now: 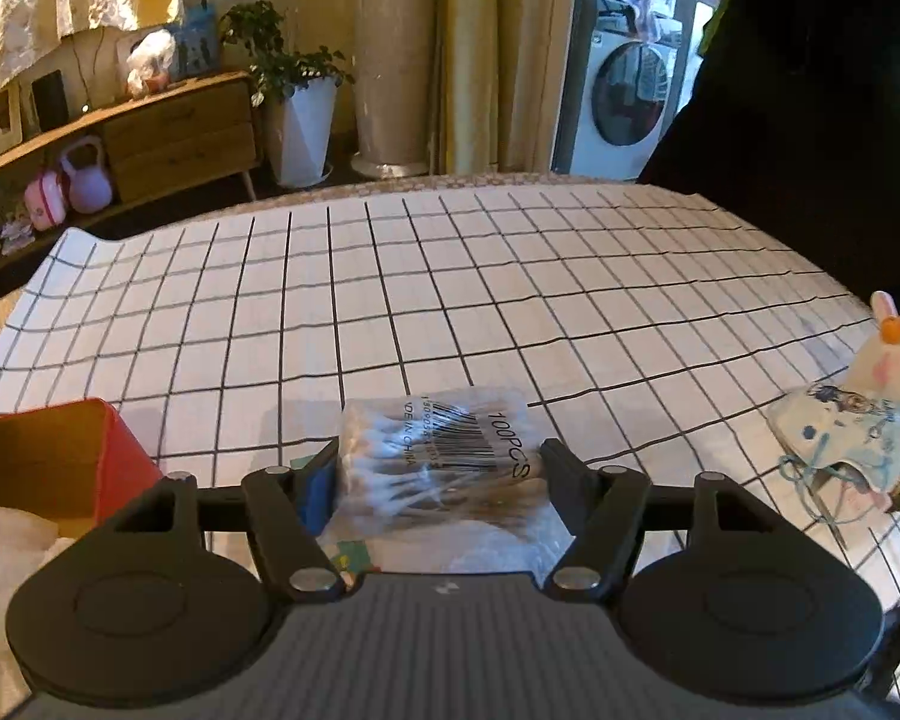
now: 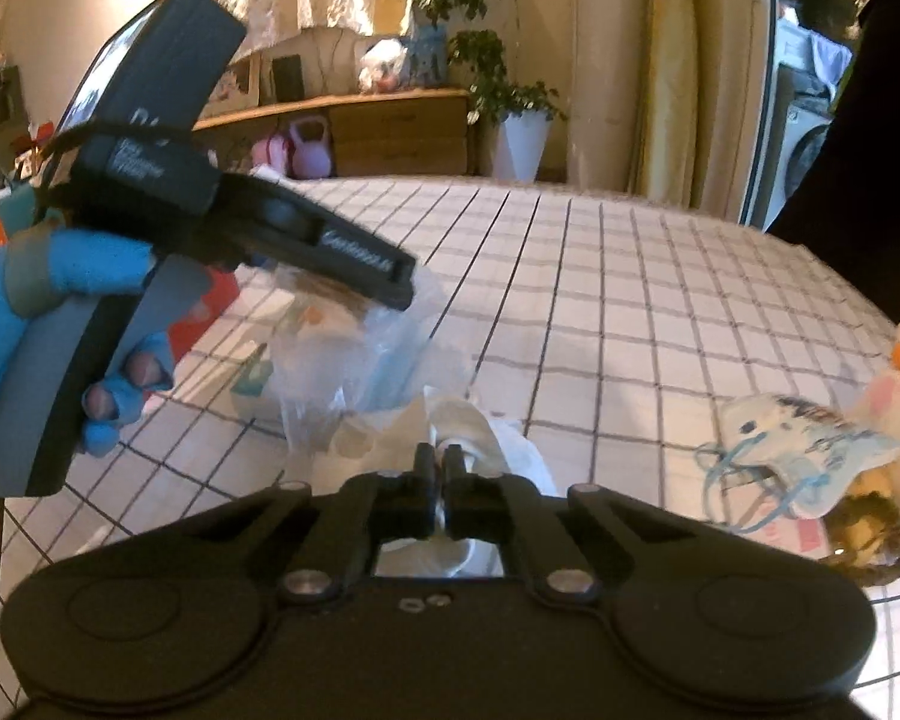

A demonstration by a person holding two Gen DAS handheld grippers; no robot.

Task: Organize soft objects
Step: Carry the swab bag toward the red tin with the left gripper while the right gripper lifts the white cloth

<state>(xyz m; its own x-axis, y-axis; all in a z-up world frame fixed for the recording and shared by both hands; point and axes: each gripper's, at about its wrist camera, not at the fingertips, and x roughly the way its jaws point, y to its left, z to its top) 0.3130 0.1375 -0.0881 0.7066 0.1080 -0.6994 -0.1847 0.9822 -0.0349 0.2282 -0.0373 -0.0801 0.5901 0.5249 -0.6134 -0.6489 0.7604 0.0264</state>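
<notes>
Swabs (image 1: 438, 456) in a clear bag marked "100PCS" sit squeezed between our left fingers (image 1: 324, 480) above the bench (image 1: 510, 300). Our right fingers (image 2: 423, 468) pinch white plastic (image 2: 480, 420).

White tablecloth (image 1: 450, 300) with black grid; red box (image 1: 60, 450); clear cotton-swab bag (image 1: 438, 456) with black barcode; cream plush bunny (image 1: 894, 360); blue glove (image 2: 60, 300).

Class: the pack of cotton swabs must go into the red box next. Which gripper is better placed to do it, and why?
Left. The left gripper already clamps the cotton swab pack, with the red box beside it; the right gripper is shut on a white plastic bag.
</notes>
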